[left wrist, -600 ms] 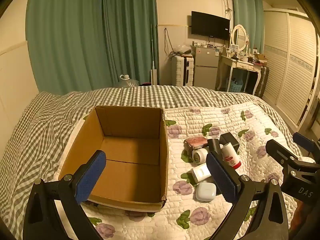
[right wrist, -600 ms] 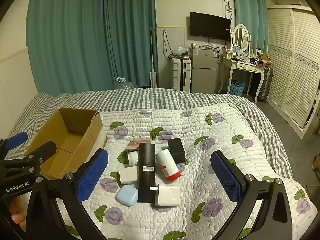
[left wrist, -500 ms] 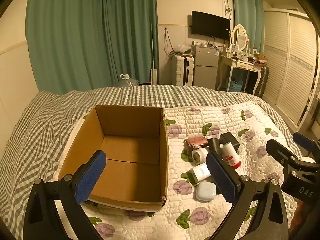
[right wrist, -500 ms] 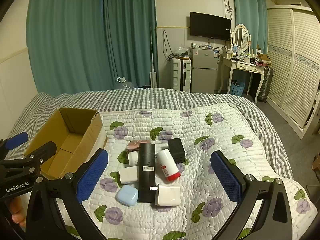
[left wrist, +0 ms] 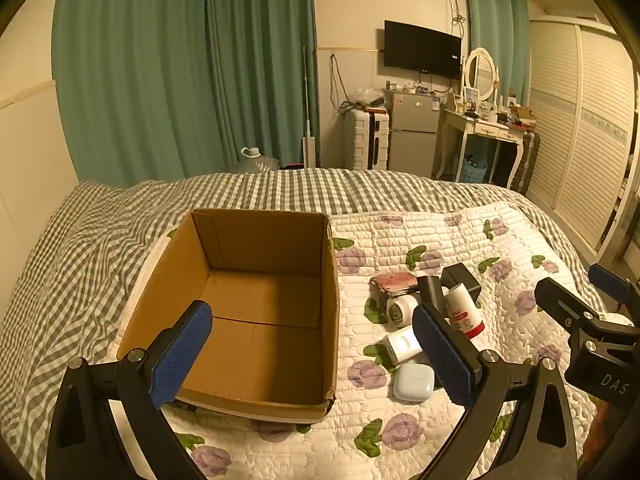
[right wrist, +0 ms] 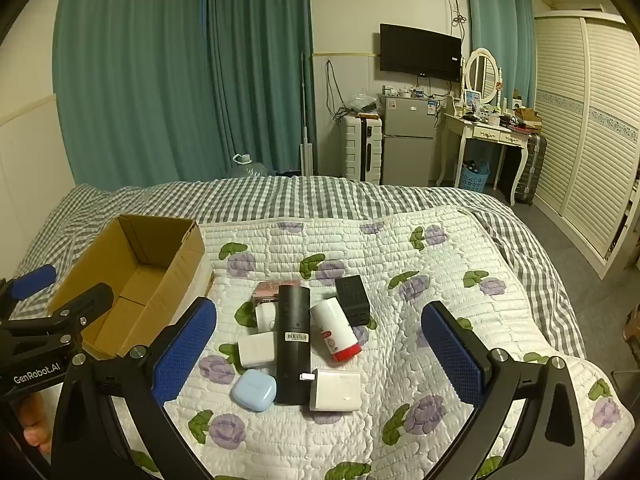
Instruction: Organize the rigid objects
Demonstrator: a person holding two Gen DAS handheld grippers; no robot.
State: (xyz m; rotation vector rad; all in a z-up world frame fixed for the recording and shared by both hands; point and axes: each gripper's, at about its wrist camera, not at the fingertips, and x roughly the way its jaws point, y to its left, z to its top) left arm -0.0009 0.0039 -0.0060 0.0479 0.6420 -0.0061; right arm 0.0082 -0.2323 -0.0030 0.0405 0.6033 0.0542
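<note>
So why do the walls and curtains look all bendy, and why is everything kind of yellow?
Both wrist views use a fisheye lens, so straight edges bow near the dark rounded corners. Left wrist view: warm dim room light tints the cardboard box and quilt yellowish. Right wrist view: less yellow and sharp, with the curtains bowing toward the left edge.

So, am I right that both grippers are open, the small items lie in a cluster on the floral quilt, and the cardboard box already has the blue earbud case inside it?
Not quite: the cardboard box is empty, as the left wrist view shows. The blue earbud case lies on the floral quilt with the other items. Both the left gripper and the right gripper are open.
</note>
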